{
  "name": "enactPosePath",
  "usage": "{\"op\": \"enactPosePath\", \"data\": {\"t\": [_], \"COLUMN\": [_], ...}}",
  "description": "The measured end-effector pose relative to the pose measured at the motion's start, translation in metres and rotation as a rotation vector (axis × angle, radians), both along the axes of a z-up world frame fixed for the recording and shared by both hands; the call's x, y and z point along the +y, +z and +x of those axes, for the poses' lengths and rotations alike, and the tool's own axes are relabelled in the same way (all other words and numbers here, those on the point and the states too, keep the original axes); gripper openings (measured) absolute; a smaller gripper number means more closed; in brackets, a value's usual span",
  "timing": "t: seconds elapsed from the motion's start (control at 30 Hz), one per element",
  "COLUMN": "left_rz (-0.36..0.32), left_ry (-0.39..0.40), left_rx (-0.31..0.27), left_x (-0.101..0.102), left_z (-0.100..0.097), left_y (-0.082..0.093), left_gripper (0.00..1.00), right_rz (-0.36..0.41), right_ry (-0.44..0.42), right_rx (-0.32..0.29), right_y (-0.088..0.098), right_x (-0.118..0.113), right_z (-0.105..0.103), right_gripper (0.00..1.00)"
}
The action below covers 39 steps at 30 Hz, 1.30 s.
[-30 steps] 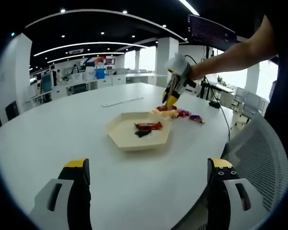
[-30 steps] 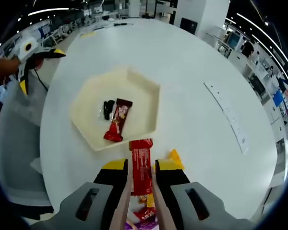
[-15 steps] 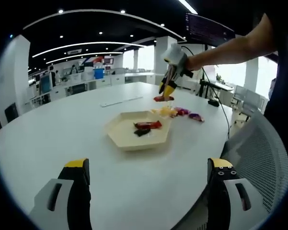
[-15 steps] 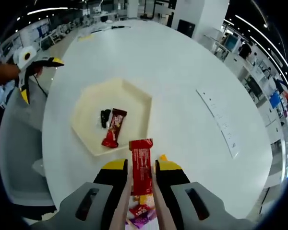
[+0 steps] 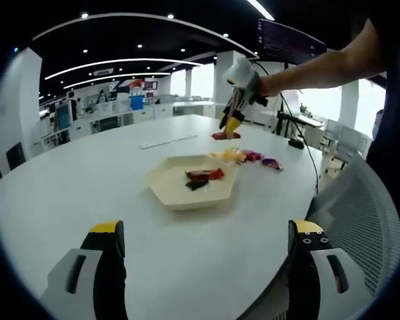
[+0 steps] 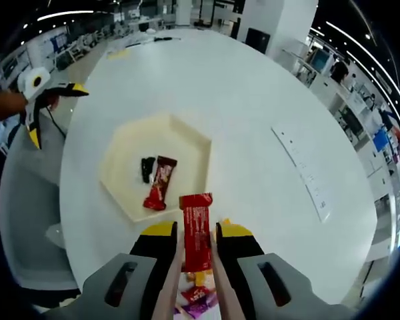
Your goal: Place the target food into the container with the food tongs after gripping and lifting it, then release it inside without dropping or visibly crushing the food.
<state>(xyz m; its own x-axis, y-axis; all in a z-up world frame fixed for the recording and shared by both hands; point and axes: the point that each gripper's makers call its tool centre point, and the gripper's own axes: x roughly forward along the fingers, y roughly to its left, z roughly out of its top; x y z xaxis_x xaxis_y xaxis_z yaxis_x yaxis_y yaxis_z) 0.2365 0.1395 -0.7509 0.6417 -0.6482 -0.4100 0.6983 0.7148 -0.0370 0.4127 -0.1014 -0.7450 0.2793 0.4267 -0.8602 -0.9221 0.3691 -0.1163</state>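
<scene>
In the right gripper view my right gripper is clamped on a red snack bar; the bar stands between the two yellow-tipped jaws, long axis running straight up the frame along the jaws, its top end poking out past the tips; I judge it lifted clear of the white table, since the left gripper view shows it hanging in the air at upper centre, above the table surface.

The relation that matters: the cream hexagonal tray lies up and to the left of the bar in the right gripper view, its near edge just beyond the bar's top end; so the carry goes forward and a little left; a red wrapper and a small dark piece already sit in the middle of the tray, and the bar's axis points roughly past the tray's right side, so I would aim for the bare floor there.

A few loose sweets lie on the table under the jaws at bottom centre.

My left gripper has its jaws spread wide at the bottom of its own view, holding nothing, well apart from the tray; the right one is plainly the nearer and the working hand.
</scene>
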Motion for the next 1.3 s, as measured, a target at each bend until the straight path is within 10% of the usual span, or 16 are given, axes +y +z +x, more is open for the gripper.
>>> {"op": "enactPosePath", "data": {"t": [1.3], "left_rz": [-0.013], "left_ry": [0.016], "left_rx": [-0.012], "left_x": [0.003], "left_z": [0.002], "left_y": [0.004], "left_gripper": [0.99], "right_rz": [0.075], "right_ry": [0.061], "right_rx": [0.012], "right_y": [0.006], "right_x": [0.081], "right_z": [-0.013], "right_gripper": [0.22]}}
